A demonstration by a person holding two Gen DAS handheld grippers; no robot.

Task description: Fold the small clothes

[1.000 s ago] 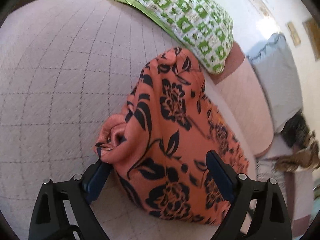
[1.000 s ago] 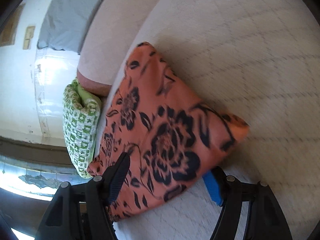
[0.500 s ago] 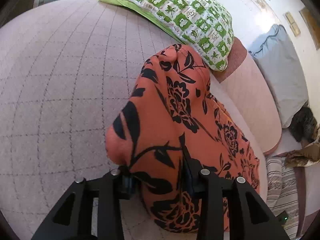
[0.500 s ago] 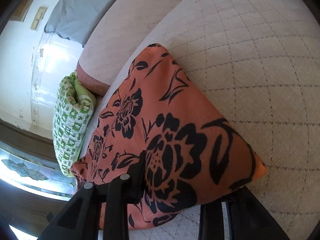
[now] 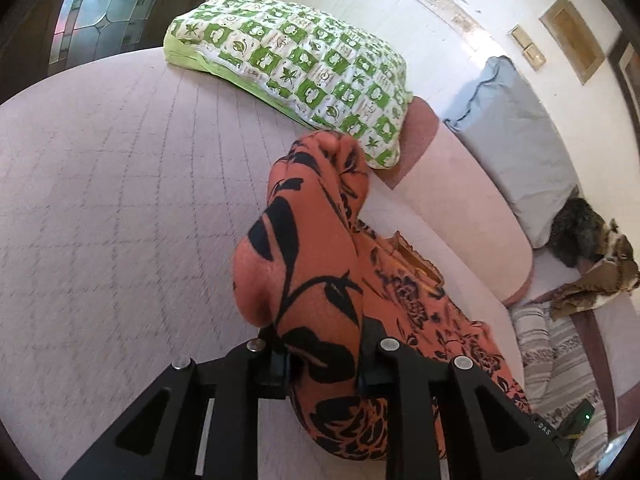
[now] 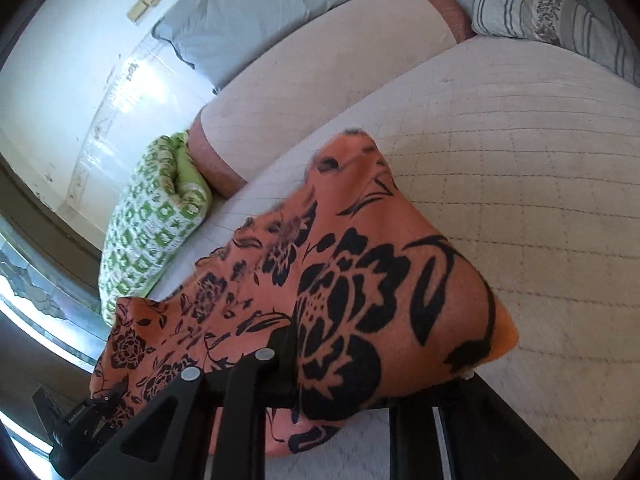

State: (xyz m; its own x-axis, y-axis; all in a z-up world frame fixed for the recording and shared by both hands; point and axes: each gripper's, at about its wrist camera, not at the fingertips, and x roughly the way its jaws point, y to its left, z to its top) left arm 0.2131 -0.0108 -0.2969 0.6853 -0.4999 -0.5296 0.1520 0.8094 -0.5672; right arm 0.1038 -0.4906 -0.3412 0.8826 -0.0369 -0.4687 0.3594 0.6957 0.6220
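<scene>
On the quilted bed [image 5: 120, 220], both tongs, left [image 5: 324, 364] and right [image 6: 360, 376], closing, pinch the orange floral garment [image 5: 316, 264], raising corners for folding.

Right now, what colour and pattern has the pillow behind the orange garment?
Green and white checks with small leaf motifs; the pillow shows best in the left wrist view.

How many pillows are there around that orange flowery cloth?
3: a green checked pillow at the bed's far edge, a grey pillow against the wall, a striped pillow further along. Others may be hidden.
</scene>
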